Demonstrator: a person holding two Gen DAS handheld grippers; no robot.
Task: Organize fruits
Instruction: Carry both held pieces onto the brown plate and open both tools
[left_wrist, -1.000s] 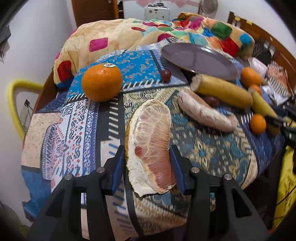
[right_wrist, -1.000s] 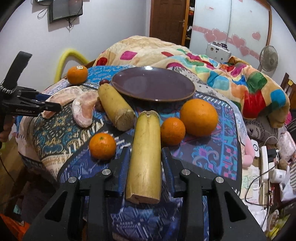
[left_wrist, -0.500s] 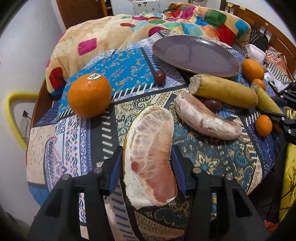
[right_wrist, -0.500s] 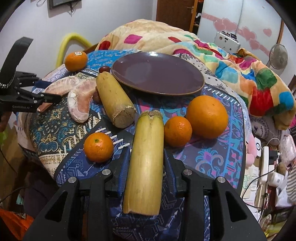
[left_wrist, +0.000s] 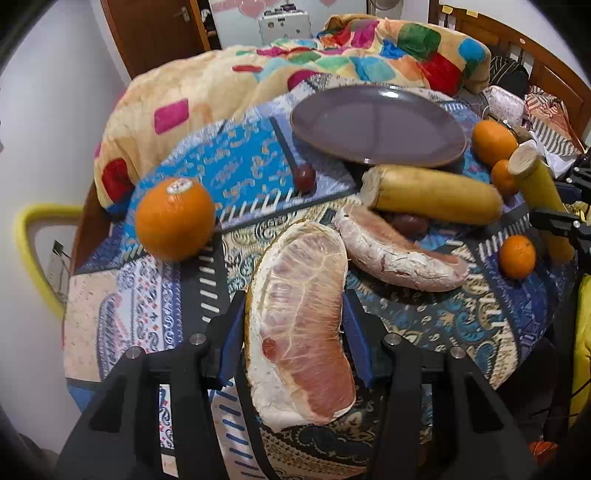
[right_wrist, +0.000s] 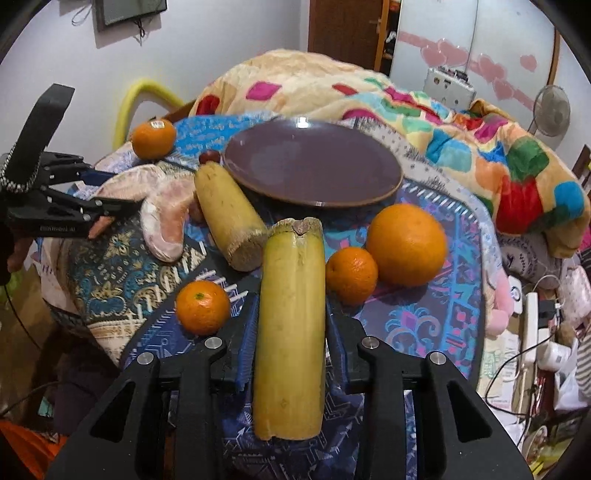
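My left gripper (left_wrist: 293, 328) is shut on a peeled pomelo wedge (left_wrist: 301, 325) and holds it over the patterned cloth. My right gripper (right_wrist: 291, 332) is shut on a yellow sugarcane piece (right_wrist: 291, 325). A purple plate (right_wrist: 312, 164) lies empty at the back; it also shows in the left wrist view (left_wrist: 376, 123). A second pomelo wedge (left_wrist: 395, 254), a second cane piece (left_wrist: 432, 194), a large orange (left_wrist: 175, 219) and a small mandarin (left_wrist: 517, 256) lie on the cloth. In the right wrist view a big orange (right_wrist: 406, 243) and two mandarins (right_wrist: 351, 275) (right_wrist: 202, 306) lie beside the cane.
A dark grape (left_wrist: 304, 177) sits near the plate's left rim. A colourful quilt (right_wrist: 424, 107) is heaped behind the plate. The cloth drops off at the near edge (left_wrist: 480, 362). A yellow chair back (left_wrist: 26, 236) stands at the left. Cables and clutter (right_wrist: 535, 332) lie at the right.
Both grippers have lifted their fruit a little and moved forward toward the plate. The pomelo wedge and the cane piece stay gripped. The other fruit has not moved.
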